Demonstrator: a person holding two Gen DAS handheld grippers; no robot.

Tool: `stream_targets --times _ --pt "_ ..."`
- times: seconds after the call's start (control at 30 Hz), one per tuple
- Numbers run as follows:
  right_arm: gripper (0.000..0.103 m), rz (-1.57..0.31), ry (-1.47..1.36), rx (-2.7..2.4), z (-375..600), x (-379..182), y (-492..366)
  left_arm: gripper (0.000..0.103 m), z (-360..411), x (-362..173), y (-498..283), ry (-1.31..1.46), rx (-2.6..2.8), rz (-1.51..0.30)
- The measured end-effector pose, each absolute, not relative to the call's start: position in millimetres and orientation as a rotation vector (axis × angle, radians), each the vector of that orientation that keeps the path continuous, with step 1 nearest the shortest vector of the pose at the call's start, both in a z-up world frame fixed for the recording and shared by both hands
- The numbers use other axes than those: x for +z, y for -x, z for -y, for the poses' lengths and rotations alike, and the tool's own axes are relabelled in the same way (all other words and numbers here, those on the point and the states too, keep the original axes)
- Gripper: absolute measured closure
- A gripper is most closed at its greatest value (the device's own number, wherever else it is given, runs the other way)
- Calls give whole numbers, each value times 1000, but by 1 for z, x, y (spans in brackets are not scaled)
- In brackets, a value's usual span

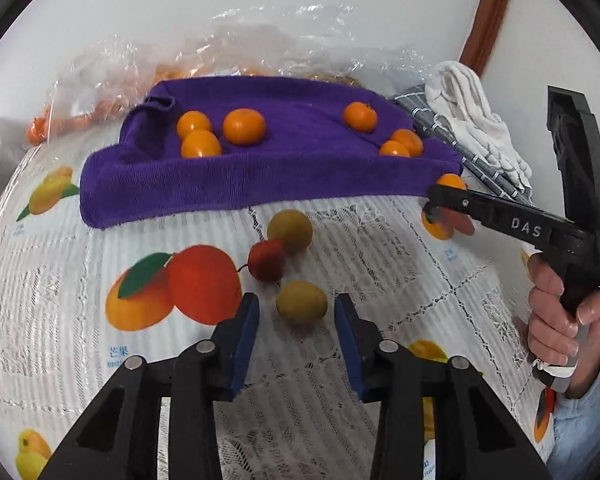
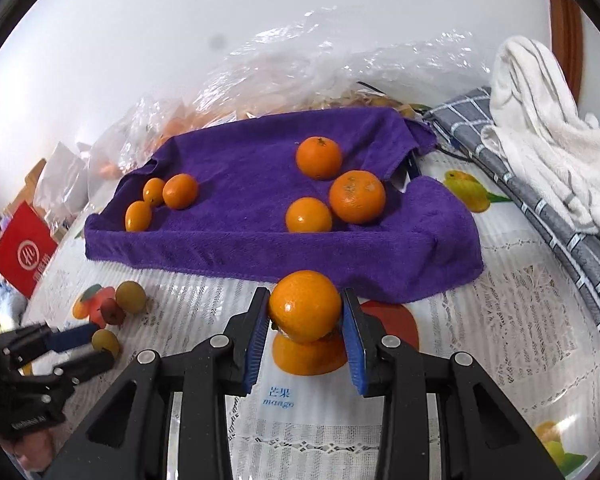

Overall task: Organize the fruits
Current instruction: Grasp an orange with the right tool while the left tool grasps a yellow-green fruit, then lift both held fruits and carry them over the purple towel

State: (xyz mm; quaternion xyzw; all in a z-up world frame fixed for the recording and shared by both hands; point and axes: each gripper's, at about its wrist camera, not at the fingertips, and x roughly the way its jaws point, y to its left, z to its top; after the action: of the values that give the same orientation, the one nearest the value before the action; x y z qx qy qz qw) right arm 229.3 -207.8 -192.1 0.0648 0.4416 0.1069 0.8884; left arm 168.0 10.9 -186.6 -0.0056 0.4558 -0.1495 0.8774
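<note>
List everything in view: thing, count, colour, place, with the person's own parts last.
mandarins on towel: six, orange; three at its left end, three at its right.
held mandarin: one, orange, between the right gripper's pads, in front of the towel.
yellow-green fruits: two, on the tablecloth ahead of the left gripper.
small red fruit: one, between the two.
purple towel: one, mid-table.
tablecloth: one, white lace with printed fruit.
plastic bags: clear, behind the towel; count unclear.
grey checked cloth: one, right.
white cloth: one, on it.
red box: one, far left.
left gripper: open.
right gripper: shut on the mandarin.
right hand: on its handle.
</note>
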Motion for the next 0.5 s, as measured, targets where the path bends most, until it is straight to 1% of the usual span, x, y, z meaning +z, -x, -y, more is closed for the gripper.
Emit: stream_targets --times 0.03,0.13,0.33,0.5 --pt "68 -926 -142 222 209 -194 -231 77 -9 -187 -167 2 -311 -944" --pt "68 -937 -136 218 208 -197 -232 78 -11 -184 -166 9 -312 -932" --pt "68 -937 -117 226 205 -198 -231 78 -37 -163 -163 50 -249 -837" --pt "68 -950 -101 230 203 -201 -232 78 -59 -171 -176 77 -150 -880"
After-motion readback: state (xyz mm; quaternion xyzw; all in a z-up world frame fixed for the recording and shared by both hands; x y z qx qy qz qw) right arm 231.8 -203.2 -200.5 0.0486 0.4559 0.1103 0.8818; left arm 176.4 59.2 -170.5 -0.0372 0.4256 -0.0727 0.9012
